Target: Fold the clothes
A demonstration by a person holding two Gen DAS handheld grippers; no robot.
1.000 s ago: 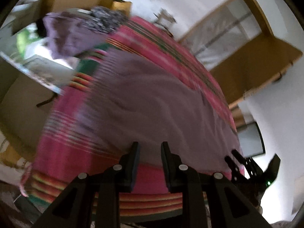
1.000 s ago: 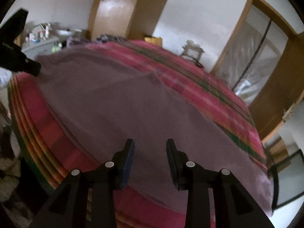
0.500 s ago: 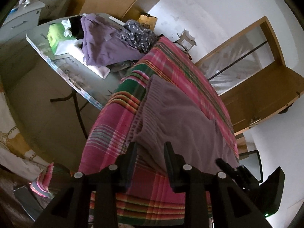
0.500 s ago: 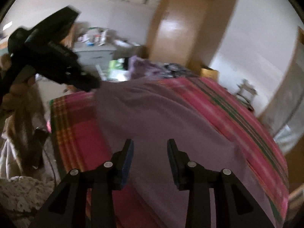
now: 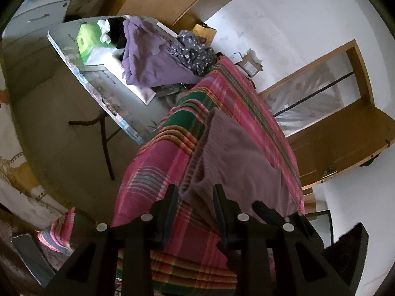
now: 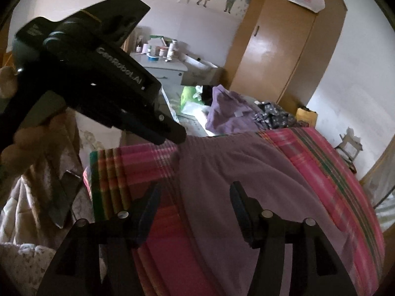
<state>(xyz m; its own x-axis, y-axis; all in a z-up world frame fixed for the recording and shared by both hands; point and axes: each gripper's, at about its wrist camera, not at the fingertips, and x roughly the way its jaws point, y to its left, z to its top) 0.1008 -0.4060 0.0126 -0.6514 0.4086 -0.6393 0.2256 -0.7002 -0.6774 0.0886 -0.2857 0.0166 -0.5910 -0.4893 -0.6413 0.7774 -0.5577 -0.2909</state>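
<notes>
A mauve knit garment point(image 5: 237, 162) point(image 6: 246, 172) lies spread flat on a bed with a pink plaid cover point(image 5: 153, 185) point(image 6: 333, 172). My left gripper point(image 5: 195, 187) is at the garment's ribbed corner near the bed's end. Cloth shows between its parted fingers, and the pads do not visibly press on it. In the right wrist view the left gripper point(image 6: 176, 134) tips down onto that same corner. My right gripper point(image 6: 195, 186) hovers over the garment's near edge; its jaws are opening wide and nothing is gripped between them. Its fingers point(image 5: 269, 212) show at the lower right of the left wrist view.
Beyond the bed's end stands a folding table point(image 5: 106, 93) with a heap of purple clothes point(image 5: 148, 59), a dark floral garment point(image 5: 192, 51) and a green tissue box point(image 5: 86, 39). A wooden wardrobe point(image 6: 284, 49) and a grey dresser point(image 6: 163, 66) line the wall. A hand point(image 6: 9, 83) holds the left gripper.
The left gripper moved from over the garment's middle to its corner, and its jaws parted a little. The right gripper swung left along the near edge and its jaws spread wide.
</notes>
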